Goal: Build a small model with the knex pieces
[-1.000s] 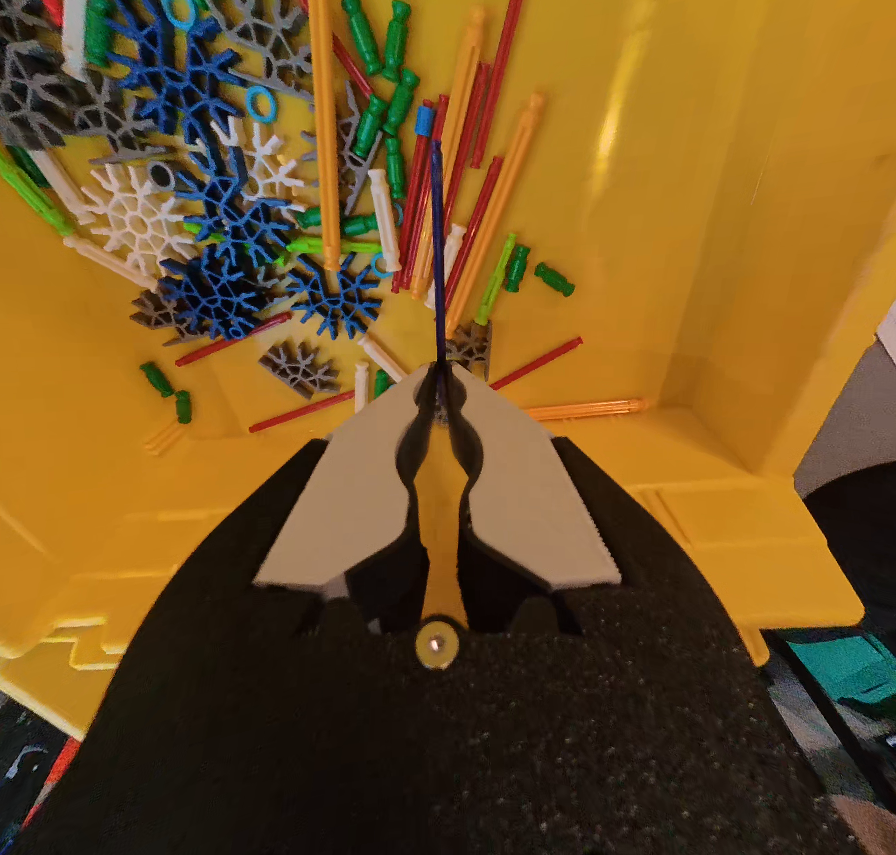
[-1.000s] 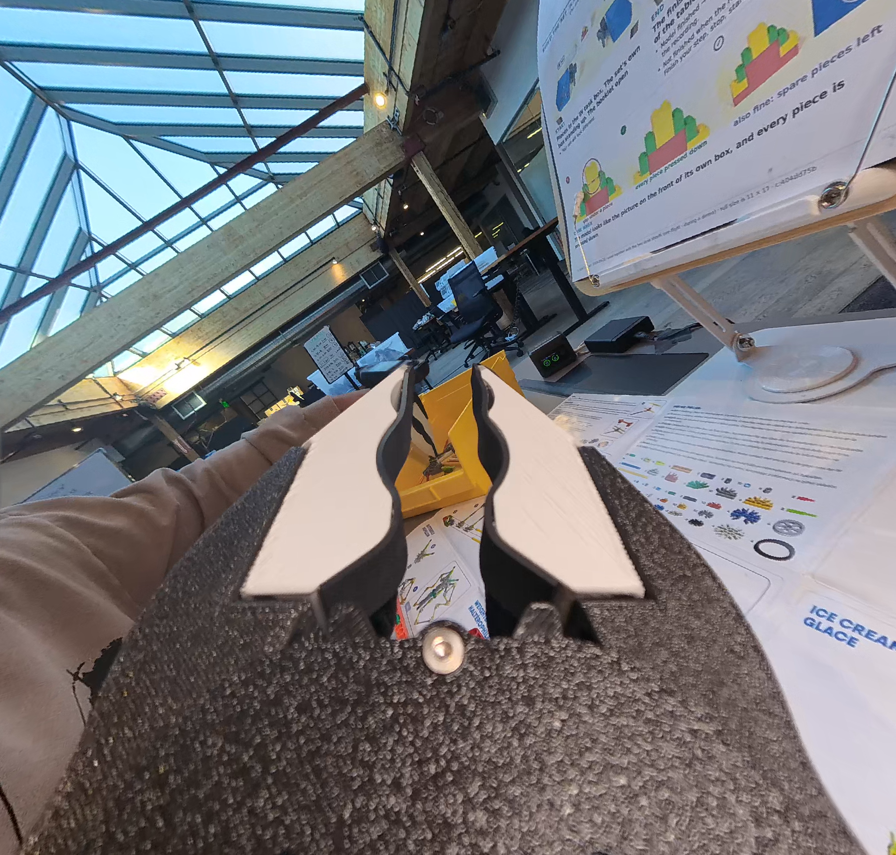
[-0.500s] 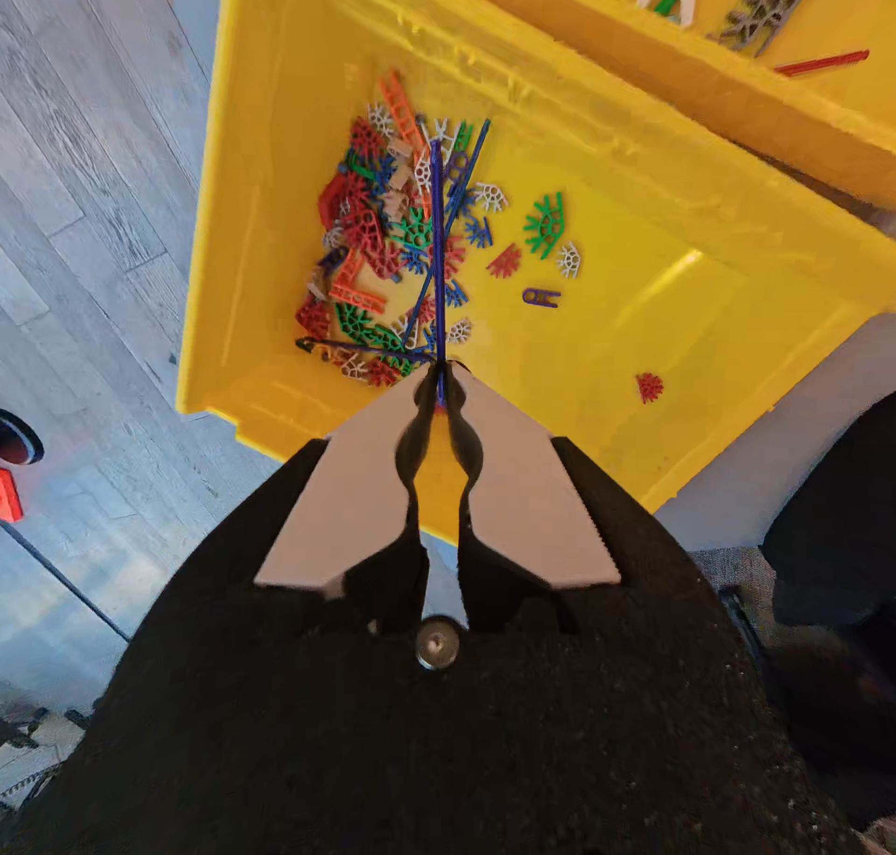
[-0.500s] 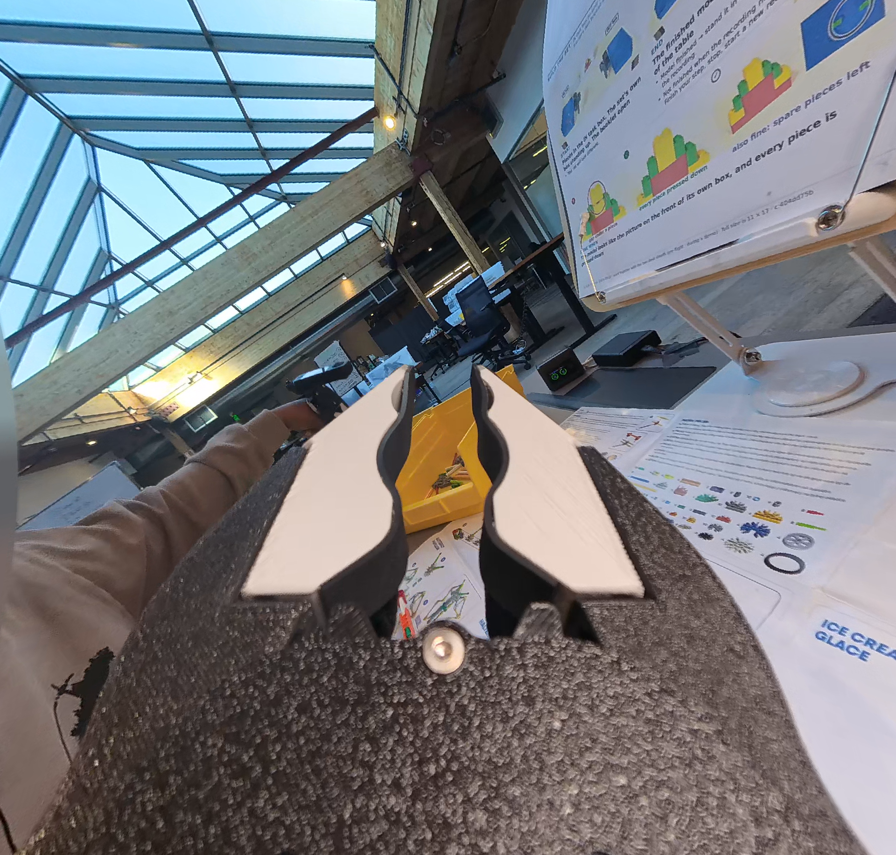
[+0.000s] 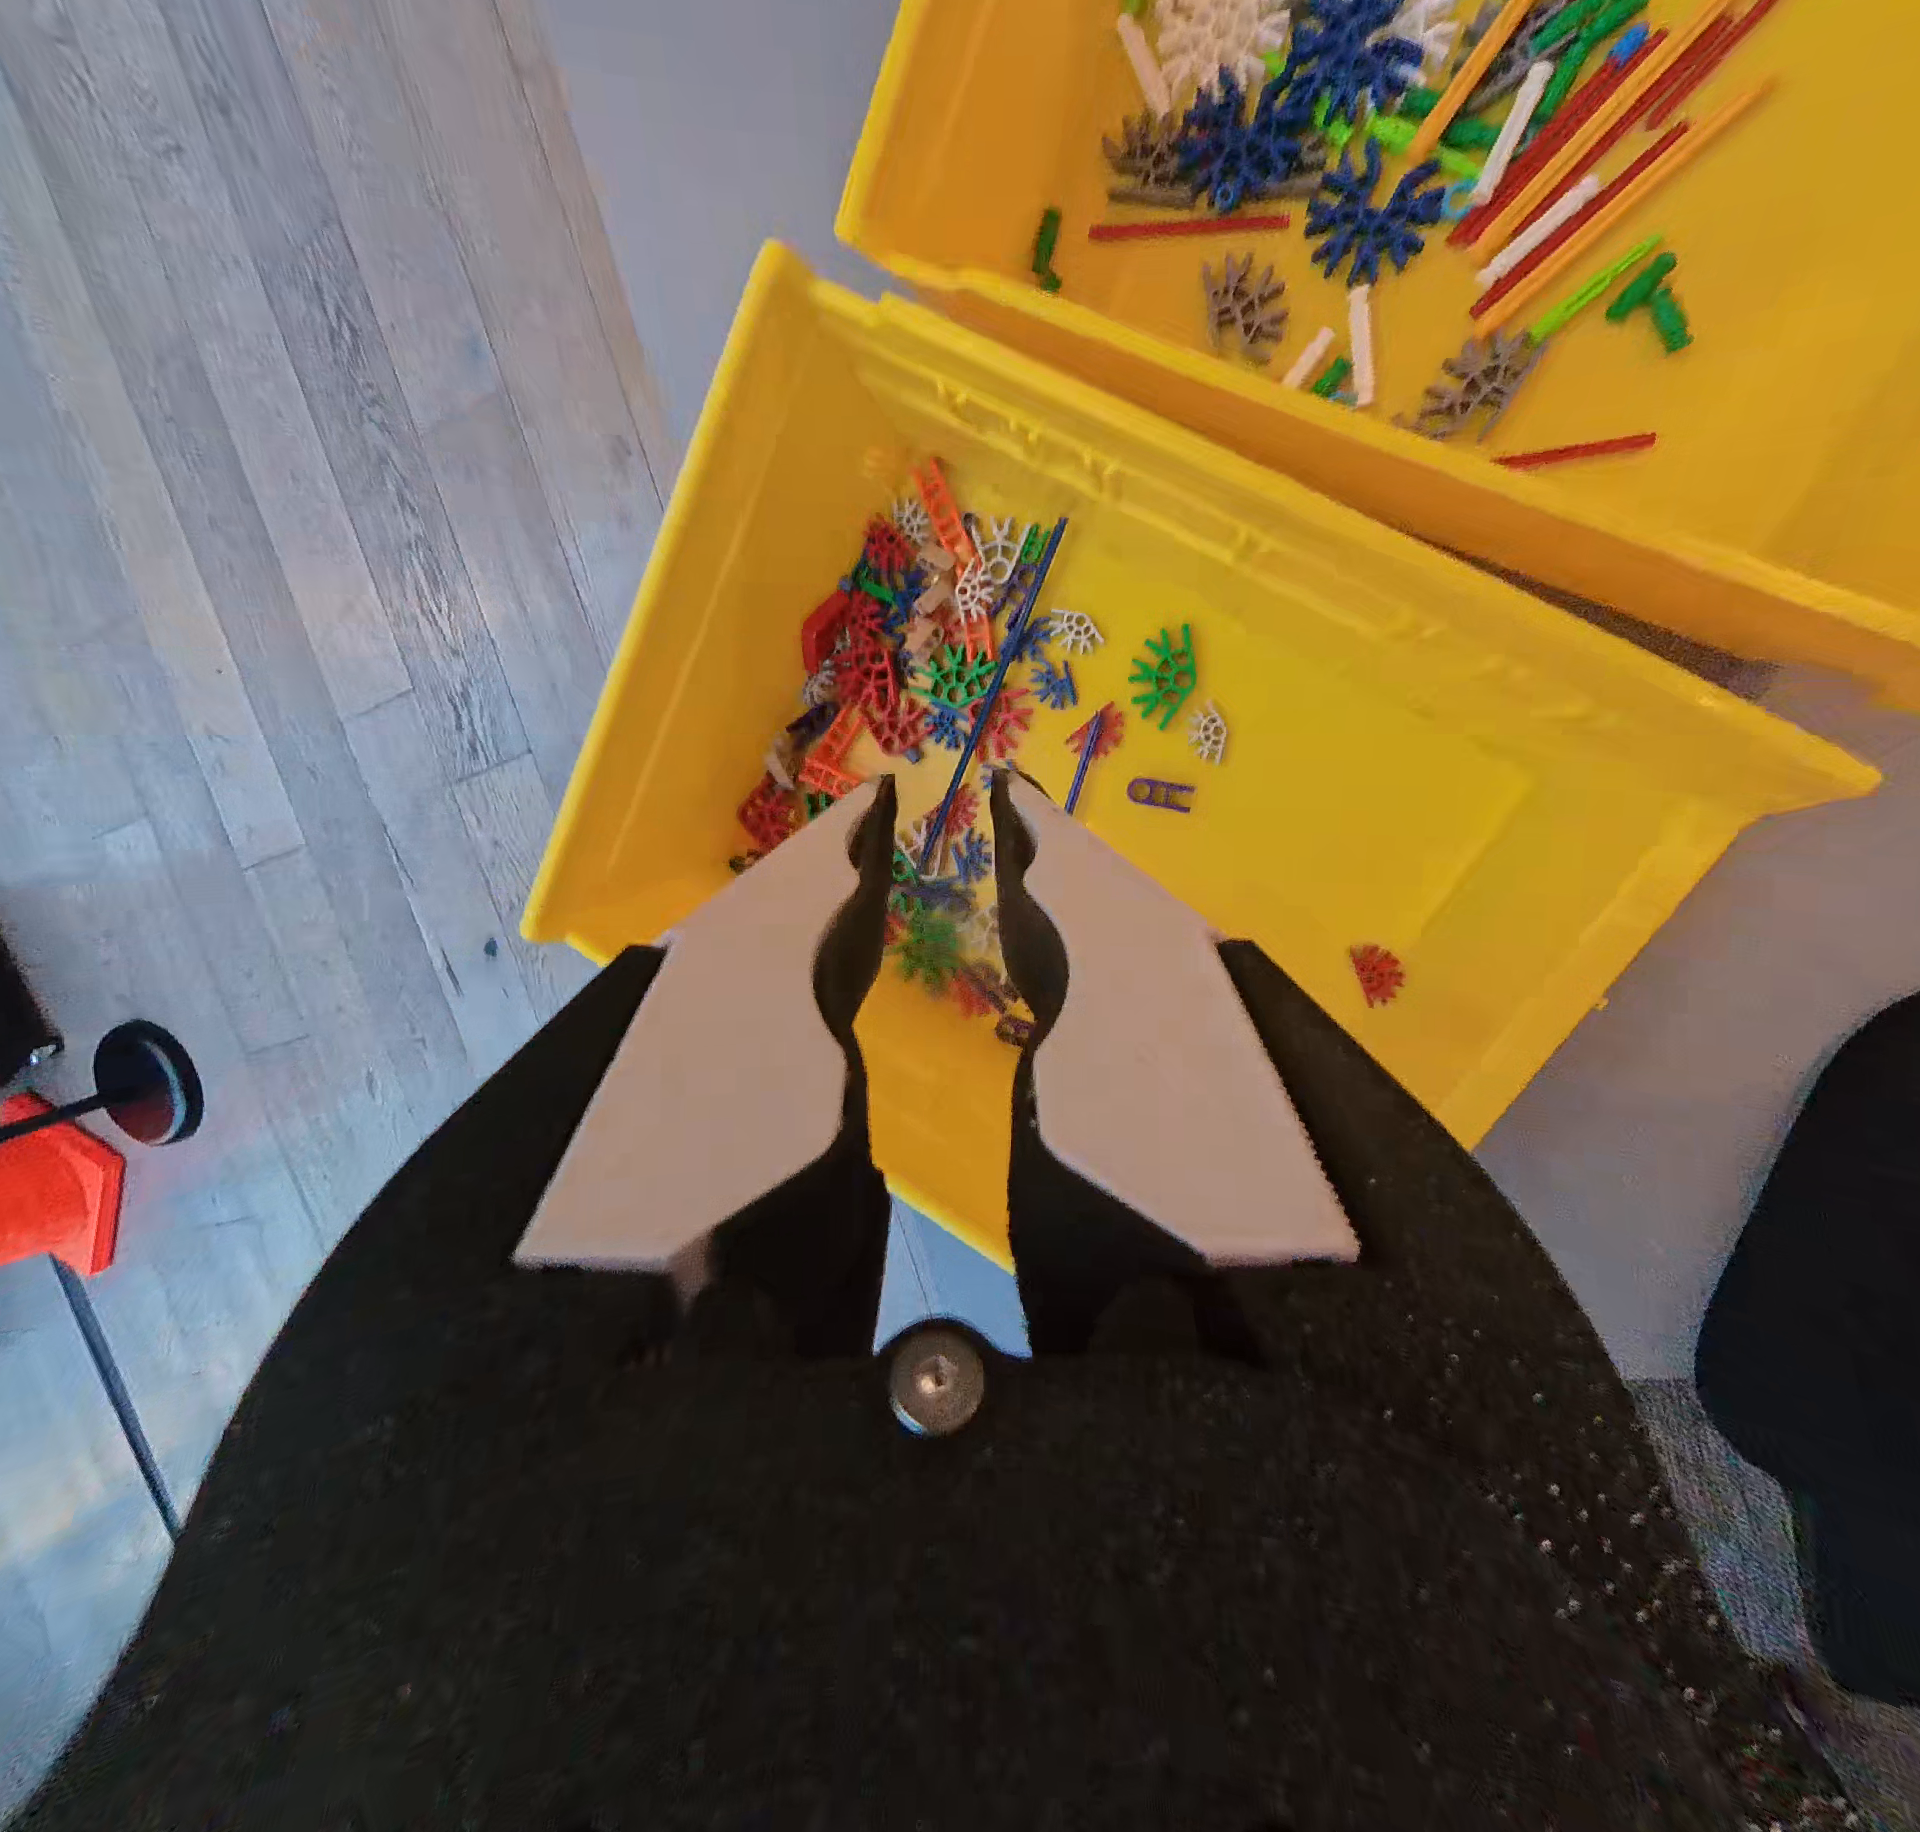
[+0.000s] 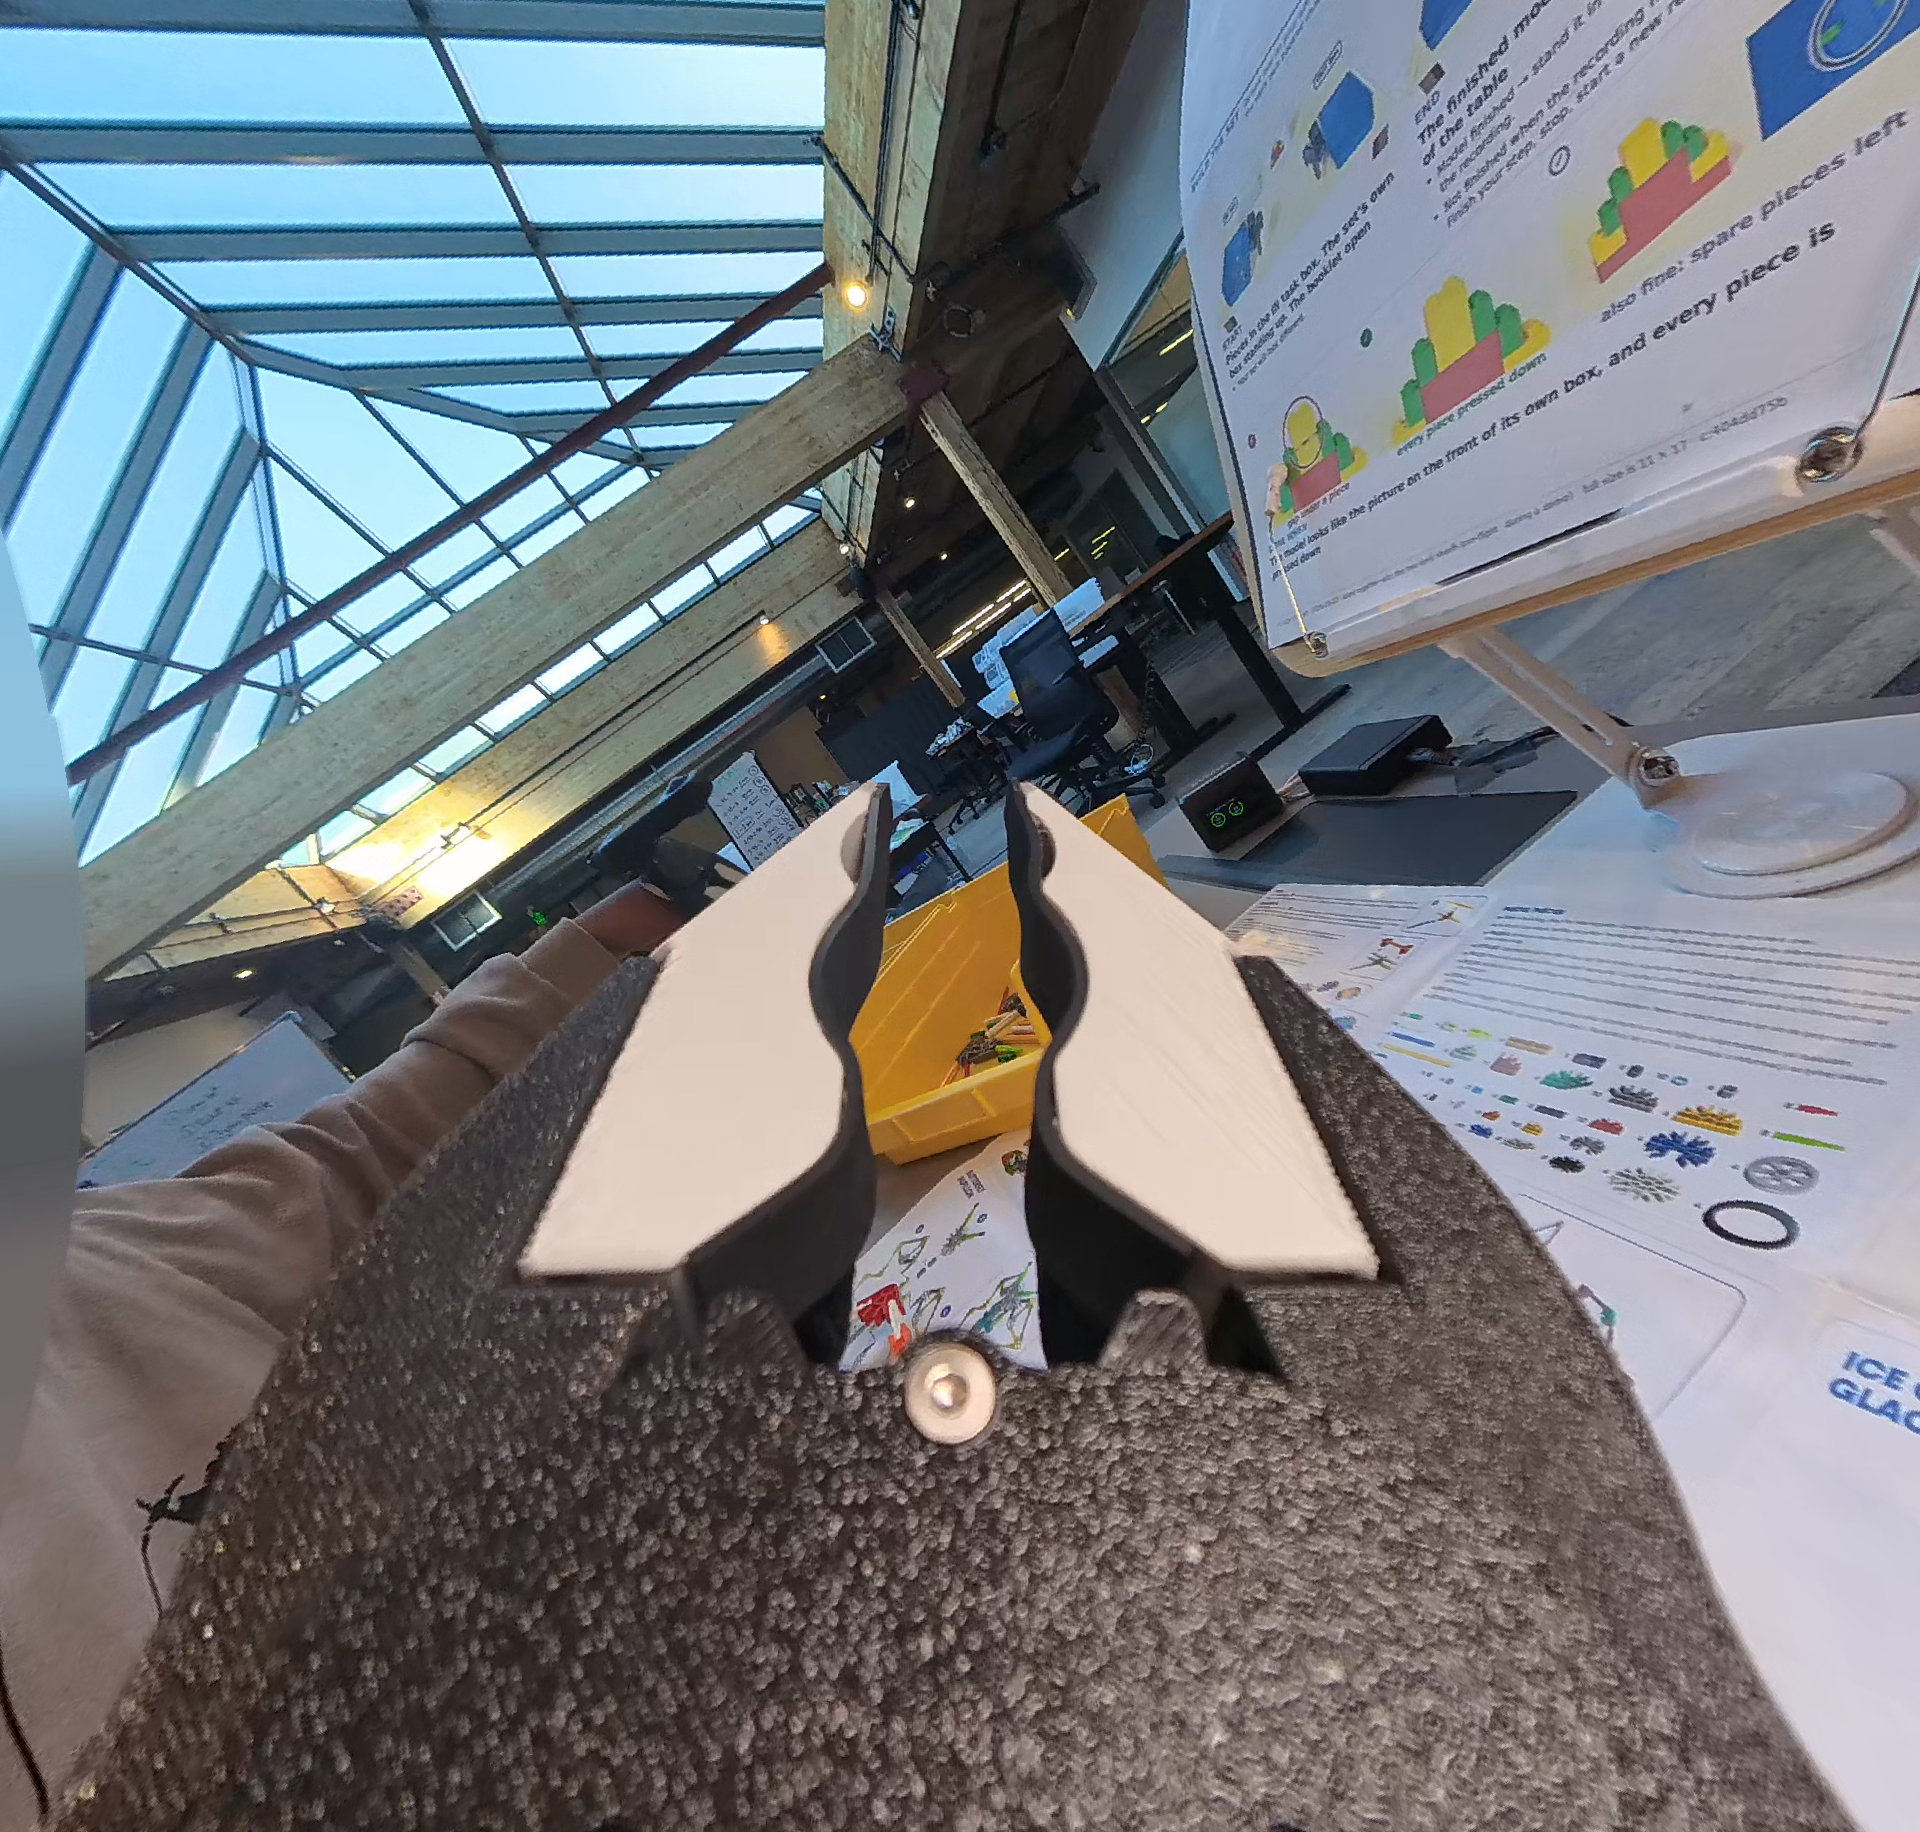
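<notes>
Over the lower yellow bin, left gripper gaped empty; blue rod loose, could snag. Right gripper likewise unclenched, empty.

my left gripper has matt pale plastic fingers in a coarse black foam body. below it a glossy yellow plastic bin holds shiny plastic connector pieces, over grey matt wood-plank floor. my right gripper faces smooth printed paper sheets.
</notes>
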Tool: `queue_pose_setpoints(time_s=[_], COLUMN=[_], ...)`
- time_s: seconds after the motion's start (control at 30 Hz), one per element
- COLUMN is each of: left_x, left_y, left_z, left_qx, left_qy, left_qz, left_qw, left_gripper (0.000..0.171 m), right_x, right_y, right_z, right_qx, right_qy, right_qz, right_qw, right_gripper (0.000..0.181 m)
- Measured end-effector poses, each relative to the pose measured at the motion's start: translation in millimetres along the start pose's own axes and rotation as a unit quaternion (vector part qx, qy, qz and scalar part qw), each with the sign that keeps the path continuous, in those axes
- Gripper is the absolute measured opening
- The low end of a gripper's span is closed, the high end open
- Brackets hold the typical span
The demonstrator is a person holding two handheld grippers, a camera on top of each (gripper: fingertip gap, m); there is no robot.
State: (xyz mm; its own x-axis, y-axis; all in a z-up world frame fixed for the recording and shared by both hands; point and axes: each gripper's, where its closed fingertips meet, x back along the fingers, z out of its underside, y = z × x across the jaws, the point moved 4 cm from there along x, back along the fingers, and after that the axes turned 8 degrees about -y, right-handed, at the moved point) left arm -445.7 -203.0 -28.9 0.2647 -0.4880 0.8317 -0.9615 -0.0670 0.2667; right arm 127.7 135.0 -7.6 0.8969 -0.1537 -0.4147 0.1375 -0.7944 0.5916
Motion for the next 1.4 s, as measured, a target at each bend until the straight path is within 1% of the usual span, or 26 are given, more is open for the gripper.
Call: queue_pose_setpoints(time_s=[0.07, 0.13, 0.23, 0.33, 0.43, 0.53, 0.63, 0.7, 0.73, 0.8, 0.87, 1.0, 1.07, 1.1, 1.17, 1.2, 1.27, 1.3, 1.33, 1.4], left_x=[6, 13, 20, 14, -14, -60, -101, -123, -131, -142, -143, -142, -134, -126, -108, -97, -76, -66, -56, -43], left_y=[-25, -75, -177, -280, -362, -423, -464, -477, -481, -486, -487, -480, -473, -469, -458, -453, -444, -442, -442, -443], left_z=[-31, -65, -107, -133, -154, -173, -184, -187, -187, -184, -182, -177, -178, -179, -186, -190, -198, -200, -201, -201], left_qx=[-0.014, -0.047, -0.119, -0.179, -0.205, -0.218, -0.22, -0.237, -0.241, -0.246, -0.252, -0.247, -0.229, -0.217, -0.194, -0.181, -0.148, -0.135, -0.126, -0.13], left_qy=[-0.063, -0.139, -0.235, -0.294, -0.305, -0.265, -0.209, -0.178, -0.161, -0.135, -0.129, -0.142, -0.172, -0.194, -0.244, -0.276, -0.33, -0.354, -0.372, -0.395], left_qz=[0.006, 0.04, 0.113, 0.194, 0.264, 0.309, 0.346, 0.335, 0.335, 0.333, 0.338, 0.35, 0.362, 0.374, 0.384, 0.387, 0.391, 0.401, 0.408, 0.411], left_qw=[0.998, 0.988, 0.958, 0.919, 0.892, 0.887, 0.888, 0.894, 0.896, 0.9, 0.897, 0.892, 0.887, 0.88, 0.869, 0.861, 0.846, 0.834, 0.824, 0.811], left_gripper=[0.016, 0.016, 0.015, 0.014, 0.014, 0.014, 0.014, 0.015, 0.016, 0.012, 0.002, 0.0, 0.0, 0.0, 0.0, 0.0, 0.0, 0.0, 0.0, 0.0], right_x=[0, 0, -1, -2, -2, 0, 1, 2, 3, 3, 3, 4, 5, 6, 7, 7, 2, -2, -6, -14], right_y=[-1, -2, -3, -4, -8, -13, -15, -16, -16, -16, -17, -21, -21, -20, -17, -15, -11, -9, -6, 3], right_z=[0, 2, 5, 9, 15, 23, 30, 33, 34, 38, 44, 59, 67, 71, 82, 88, 95, 98, 100, 103], right_qx=[0.0, 0.002, 0.007, 0.018, 0.054, 0.103, 0.155, 0.188, 0.201, 0.216, 0.221, 0.23, 0.238, 0.245, 0.258, 0.256, 0.238, 0.224, 0.21, 0.184], right_qy=[0.001, 0.004, 0.01, 0.021, 0.051, 0.1, 0.152, 0.177, 0.186, 0.204, 0.221, 0.261, 0.286, 0.301, 0.335, 0.345, 0.338, 0.329, 0.318, 0.284], right_qz=[0.001, 0.002, 0.005, 0.01, 0.027, 0.052, 0.07, 0.079, 0.081, 0.081, 0.078, 0.075, 0.072, 0.068, 0.056, 0.045, 0.035, 0.029, 0.022, -0.001], right_qw=[1.0, 1.0, 1.0, 1.0, 0.997, 0.988, 0.974, 0.963, 0.958, 0.951, 0.947, 0.935, 0.925, 0.919, 0.905, 0.902, 0.91, 0.917, 0.924, 0.941], right_gripper=[0.02, 0.02, 0.02, 0.02, 0.021, 0.023, 0.026, 0.027, 0.027, 0.027, 0.027, 0.029, 0.03, 0.03, 0.032, 0.034, 0.037, 0.038, 0.039, 0.04])
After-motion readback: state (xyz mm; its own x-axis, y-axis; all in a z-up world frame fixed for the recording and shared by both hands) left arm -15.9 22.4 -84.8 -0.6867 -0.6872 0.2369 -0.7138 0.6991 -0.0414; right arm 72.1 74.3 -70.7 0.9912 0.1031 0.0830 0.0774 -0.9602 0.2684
